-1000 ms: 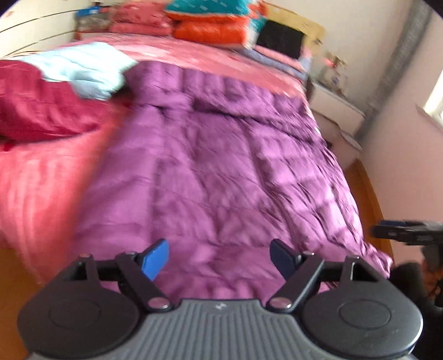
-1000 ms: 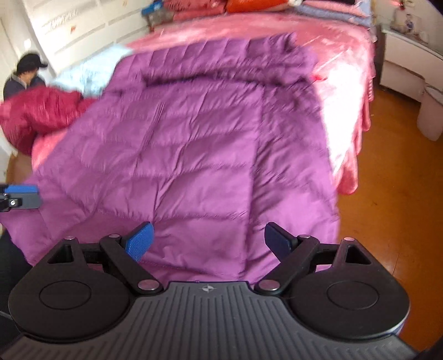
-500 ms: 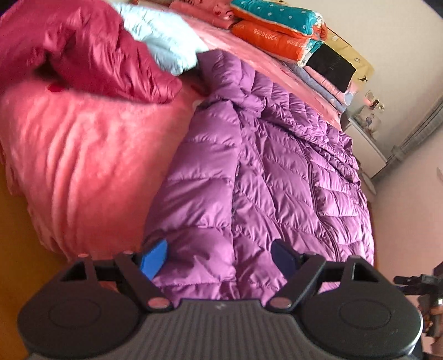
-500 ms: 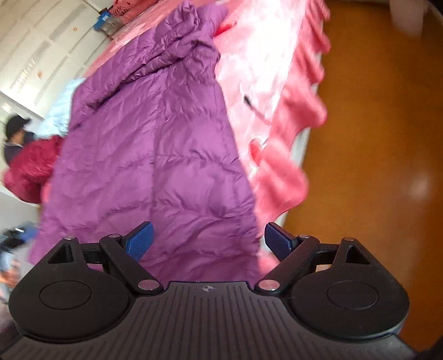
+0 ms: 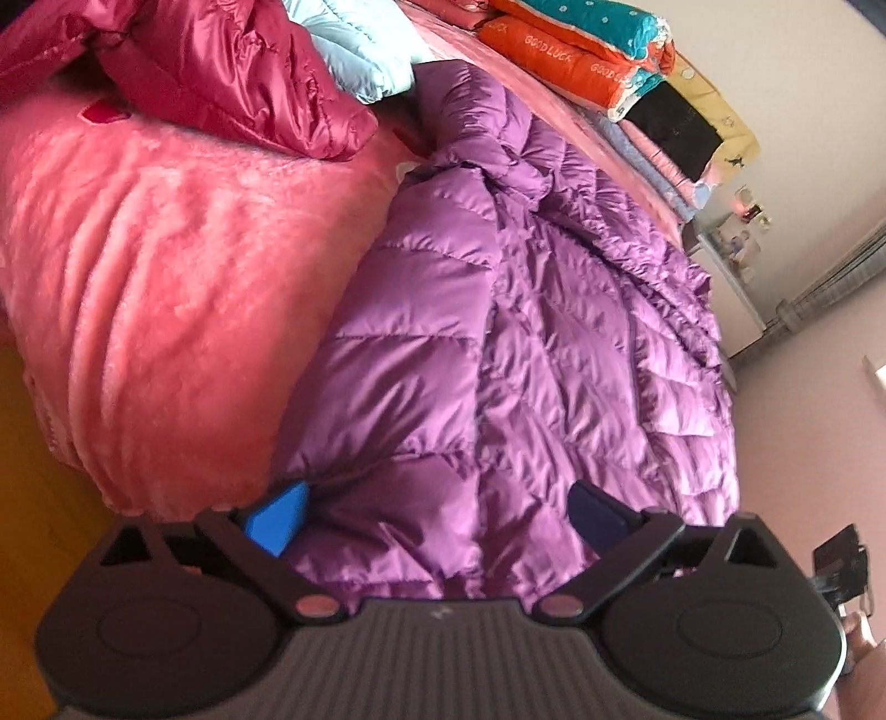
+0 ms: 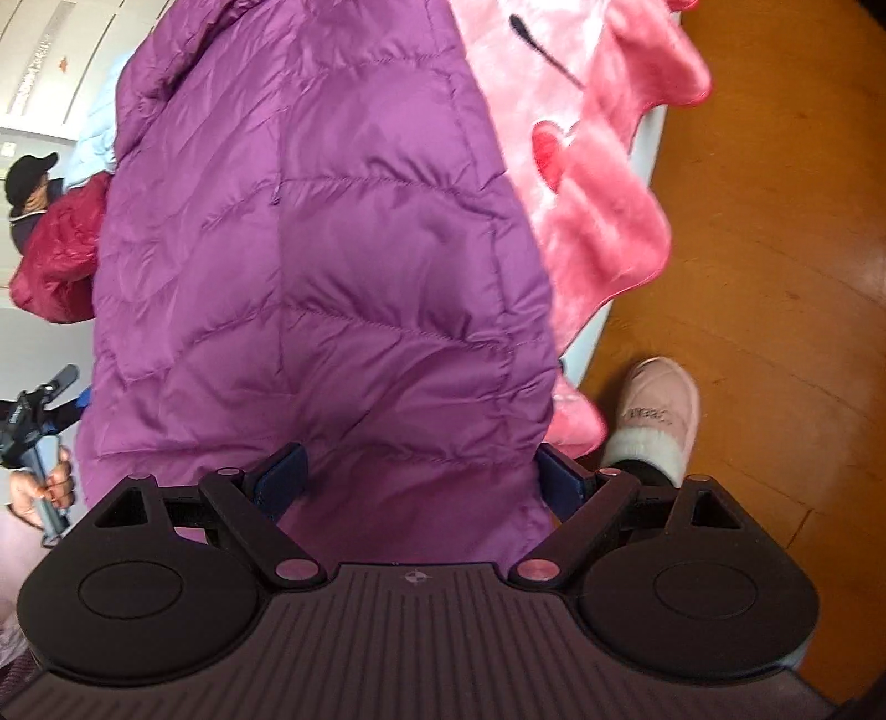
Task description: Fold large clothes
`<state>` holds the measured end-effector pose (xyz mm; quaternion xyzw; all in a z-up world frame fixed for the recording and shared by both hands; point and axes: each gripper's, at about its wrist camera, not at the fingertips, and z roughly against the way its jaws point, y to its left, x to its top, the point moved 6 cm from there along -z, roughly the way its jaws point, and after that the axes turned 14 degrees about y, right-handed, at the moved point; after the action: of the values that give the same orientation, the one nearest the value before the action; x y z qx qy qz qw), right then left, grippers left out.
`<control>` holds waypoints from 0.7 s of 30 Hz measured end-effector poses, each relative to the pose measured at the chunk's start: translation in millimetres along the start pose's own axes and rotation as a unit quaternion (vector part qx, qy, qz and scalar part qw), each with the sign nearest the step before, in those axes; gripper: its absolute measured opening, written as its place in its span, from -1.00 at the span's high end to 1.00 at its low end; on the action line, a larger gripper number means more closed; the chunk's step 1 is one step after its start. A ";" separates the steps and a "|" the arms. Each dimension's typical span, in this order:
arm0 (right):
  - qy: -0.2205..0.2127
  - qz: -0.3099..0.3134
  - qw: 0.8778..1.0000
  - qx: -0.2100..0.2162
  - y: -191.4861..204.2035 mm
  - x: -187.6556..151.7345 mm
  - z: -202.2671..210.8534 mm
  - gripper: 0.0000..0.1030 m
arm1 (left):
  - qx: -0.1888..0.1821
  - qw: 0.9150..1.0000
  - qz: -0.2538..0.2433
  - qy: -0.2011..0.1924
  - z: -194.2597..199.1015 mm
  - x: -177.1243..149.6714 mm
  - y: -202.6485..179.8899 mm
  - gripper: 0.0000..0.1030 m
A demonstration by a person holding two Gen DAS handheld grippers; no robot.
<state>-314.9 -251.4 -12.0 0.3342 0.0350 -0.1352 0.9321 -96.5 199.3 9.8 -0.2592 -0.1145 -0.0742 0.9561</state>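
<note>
Purple coat [image 5: 526, 343] spread on pink bedspread [image 5: 155, 288]; wooden floor [image 6: 775, 221] beside

left gripper [image 5: 437, 518]: black ribbed housing, two round black discs, blue finger pads, pinkish metal pivot pins | right gripper [image 6: 418, 471]: same black build, dark blue pads, small round emblem on the housing | foot: pink shoe [image 6: 659, 410], white fluffy sock cuff

We note a pink bedspread [image 5: 166, 288] under a crumpled red jacket [image 5: 232, 72]. Folded quilts [image 5: 587, 44] are stacked behind; a pink slipper [image 6: 659, 410] rests on the wooden floor [image 6: 775, 277].
</note>
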 end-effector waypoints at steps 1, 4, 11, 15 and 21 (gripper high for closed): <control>0.001 -0.004 1.000 0.010 0.1 -0.6 -0.3 -1.00 | 0.008 1.000 0.001 -0.003 0.7 1.3 1.5 -0.92; -0.006 -0.022 0.999 0.046 -7.5 0.7 4.3 -1.00 | 0.024 0.999 0.012 -0.018 8.1 3.7 7.1 -0.93; -0.013 -0.041 0.995 0.092 -15.0 3.8 9.5 -1.00 | 0.047 0.998 0.035 0.019 1.9 -2.2 26.1 -0.95; -0.011 -0.042 0.993 0.108 -20.1 7.5 8.9 -1.00 | 0.005 0.997 0.036 0.064 -10.0 -14.8 21.1 -0.95; 0.000 -0.047 0.993 0.105 -20.3 6.2 7.7 -1.00 | -0.025 0.997 0.021 0.071 -11.8 -21.1 4.2 -0.68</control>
<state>-314.7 -272.7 -19.5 0.4278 0.0365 -0.1821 0.8846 -113.8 198.6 -7.6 -0.2798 -0.0388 -0.0755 0.9563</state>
